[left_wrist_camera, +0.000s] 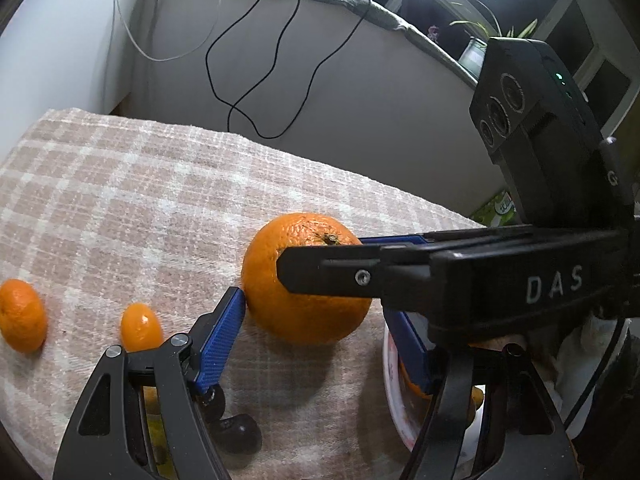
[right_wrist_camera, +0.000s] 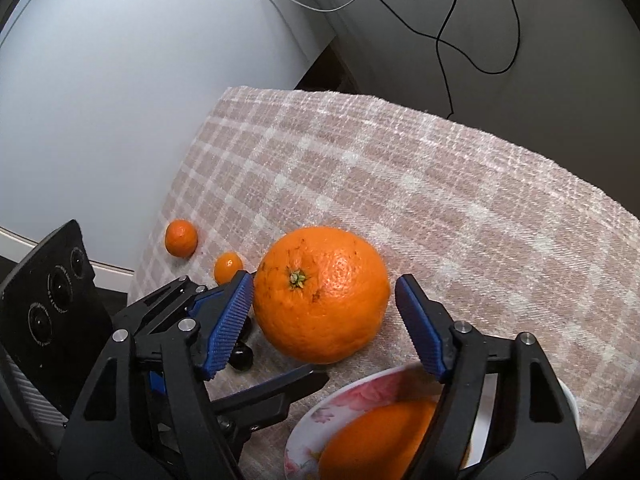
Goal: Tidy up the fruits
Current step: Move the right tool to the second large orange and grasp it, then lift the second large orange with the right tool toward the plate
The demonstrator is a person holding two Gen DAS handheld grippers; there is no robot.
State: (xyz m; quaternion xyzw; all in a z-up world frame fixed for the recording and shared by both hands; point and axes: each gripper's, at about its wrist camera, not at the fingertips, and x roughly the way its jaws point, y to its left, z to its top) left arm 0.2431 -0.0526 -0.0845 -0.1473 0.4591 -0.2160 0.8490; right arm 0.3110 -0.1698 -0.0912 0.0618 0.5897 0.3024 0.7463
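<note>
A large orange (left_wrist_camera: 304, 280) (right_wrist_camera: 322, 294) sits on the checked cloth. My right gripper (right_wrist_camera: 324, 300) is open, its blue pads either side of the orange, the left pad (right_wrist_camera: 230, 320) close to it. In the left wrist view the right gripper's finger (left_wrist_camera: 332, 270) crosses in front of the orange. My left gripper (left_wrist_camera: 316, 340) is open, its left pad (left_wrist_camera: 222, 340) just beside the orange. A small mandarin (left_wrist_camera: 20, 314) (right_wrist_camera: 181, 237) and a smaller kumquat (left_wrist_camera: 141, 326) (right_wrist_camera: 228, 266) lie to the left. A floral bowl (right_wrist_camera: 320, 412) holds another orange (right_wrist_camera: 376, 436).
Dark grapes (left_wrist_camera: 236, 432) (right_wrist_camera: 242, 356) lie near the left gripper's base. The checked cloth (right_wrist_camera: 440, 208) covers the table, whose far edge drops off to a grey wall with hanging cables (left_wrist_camera: 256, 60). The bowl's rim (left_wrist_camera: 390, 392) is at my left gripper's right.
</note>
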